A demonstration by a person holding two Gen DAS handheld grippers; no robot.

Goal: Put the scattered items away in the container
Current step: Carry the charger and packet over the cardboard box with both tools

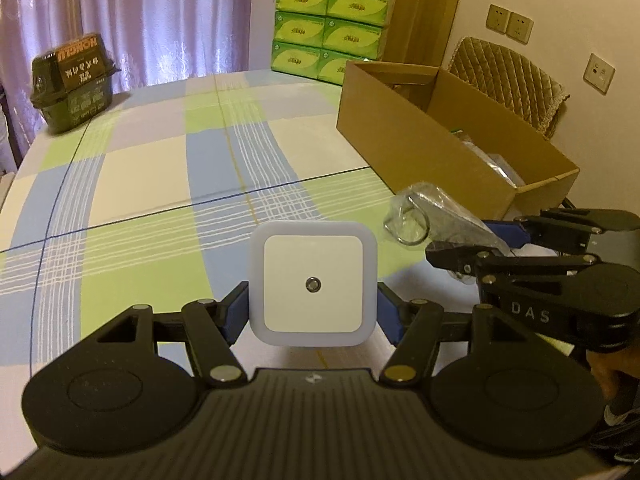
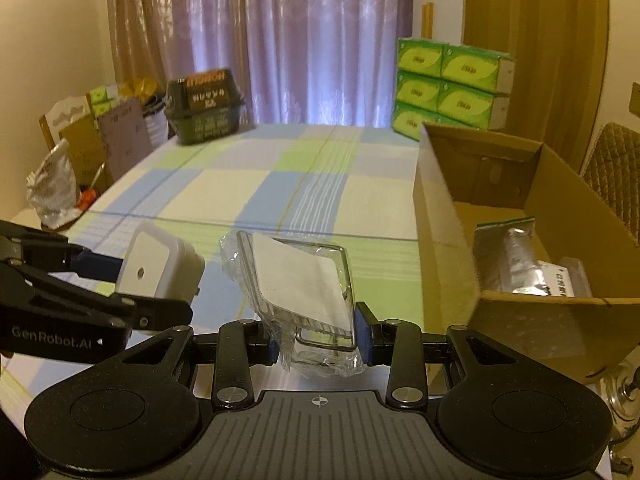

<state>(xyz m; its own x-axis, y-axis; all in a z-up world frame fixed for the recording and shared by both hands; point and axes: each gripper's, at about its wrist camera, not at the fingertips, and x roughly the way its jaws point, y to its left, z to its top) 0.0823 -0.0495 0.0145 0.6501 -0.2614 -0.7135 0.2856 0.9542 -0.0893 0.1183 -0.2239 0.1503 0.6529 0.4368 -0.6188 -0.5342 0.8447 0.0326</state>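
Observation:
My left gripper (image 1: 312, 312) is shut on a white square night light (image 1: 313, 284), held above the checked tablecloth; the same night light (image 2: 158, 266) shows at the left of the right wrist view. My right gripper (image 2: 318, 338) is shut on a clear plastic bag with a wire-framed item (image 2: 304, 276) inside; that bag (image 1: 432, 216) hangs just right of the night light. The open cardboard box (image 2: 452, 216) stands to the right, holding a silver foil packet (image 2: 508, 256) and a labelled pack. The box (image 1: 404, 136) lies beyond the right gripper (image 1: 472, 240).
A dark green lidded tub (image 1: 72, 80) sits at the table's far left corner. Stacked green tissue packs (image 1: 332, 28) stand behind the table. A quilted chair (image 1: 508, 76) is behind the box. Bags and clutter (image 2: 56, 184) lie off the table's left edge. A hand (image 1: 612, 376) holds the right gripper.

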